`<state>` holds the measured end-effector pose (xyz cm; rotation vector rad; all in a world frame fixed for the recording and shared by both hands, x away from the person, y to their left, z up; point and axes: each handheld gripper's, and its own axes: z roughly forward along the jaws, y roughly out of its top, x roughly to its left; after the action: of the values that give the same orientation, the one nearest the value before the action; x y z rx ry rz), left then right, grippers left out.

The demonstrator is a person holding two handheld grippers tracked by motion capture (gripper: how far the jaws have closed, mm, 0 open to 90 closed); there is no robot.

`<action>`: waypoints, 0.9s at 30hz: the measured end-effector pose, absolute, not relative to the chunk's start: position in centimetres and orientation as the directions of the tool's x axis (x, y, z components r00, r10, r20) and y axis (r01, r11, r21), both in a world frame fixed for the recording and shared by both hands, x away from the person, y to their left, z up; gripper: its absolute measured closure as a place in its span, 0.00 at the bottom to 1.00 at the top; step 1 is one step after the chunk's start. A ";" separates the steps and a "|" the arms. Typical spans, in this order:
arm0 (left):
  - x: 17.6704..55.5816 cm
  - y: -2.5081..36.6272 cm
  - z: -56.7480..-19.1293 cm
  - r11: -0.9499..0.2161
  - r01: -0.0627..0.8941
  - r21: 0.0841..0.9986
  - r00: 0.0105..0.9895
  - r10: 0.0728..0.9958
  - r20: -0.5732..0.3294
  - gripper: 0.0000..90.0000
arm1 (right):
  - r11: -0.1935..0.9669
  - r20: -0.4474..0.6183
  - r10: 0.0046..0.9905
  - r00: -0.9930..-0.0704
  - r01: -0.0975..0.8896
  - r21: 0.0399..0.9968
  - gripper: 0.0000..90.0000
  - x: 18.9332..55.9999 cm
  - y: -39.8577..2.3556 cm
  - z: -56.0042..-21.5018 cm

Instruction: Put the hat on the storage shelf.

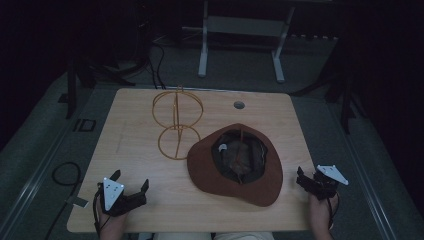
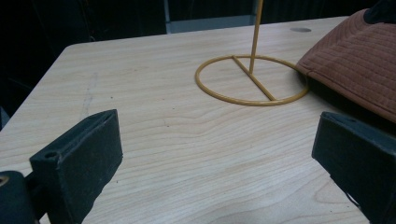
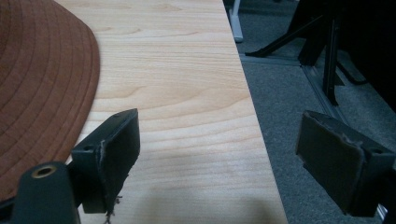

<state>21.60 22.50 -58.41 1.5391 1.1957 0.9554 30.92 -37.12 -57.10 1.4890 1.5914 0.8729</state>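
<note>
Left gripper (image 1: 131, 184) at 7 o'clock on the wooden counter (image 1: 130, 210), near the front edge, jaws spread wide, released, nothing between them; in the left gripper view bare wood lies between the jaws.

Gold wire hat stand (image 1: 177, 123) at 11 o'clock, upright: round base ring flat on the counter, thin post, two crossed hoops on top. In the left gripper view the base ring (image 2: 252, 80) sits ahead, the hat's brim just at its right side.

Brown bucket hat (image 1: 235, 165), stitched brim, centre-right at 4 o'clock, lying crown down with the dark lining up. A small white tag shows inside; writing too small to read.

Right gripper (image 1: 309, 181) at 4 o'clock at the counter's right edge, jaws apart, released, empty. In the right gripper view the hat brim (image 3: 42, 88) lies left of the left jaw, apart from it.
</note>
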 end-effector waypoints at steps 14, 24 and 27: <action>21.7 22.1 -58.4 -0.068 0.237 0.969 0.255 0.967 0.006 0.02 | 0.114 -0.012 0.983 -0.186 0.548 0.829 0.15 31.1 -35.7 -56.2; 21.6 21.9 -58.3 -0.078 0.270 0.960 0.264 0.964 0.004 0.02 | 0.164 0.016 0.943 -0.332 0.508 0.846 0.12 31.0 -33.1 -52.2; 21.5 21.7 -58.2 -0.076 0.264 0.961 0.268 0.963 0.003 0.02 | 0.182 -0.017 0.942 -0.335 0.469 0.864 0.12 31.1 -32.2 -50.3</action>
<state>21.50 21.72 -58.20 1.5532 1.1776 0.8913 31.10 -32.18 -50.32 1.3222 1.8924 1.0733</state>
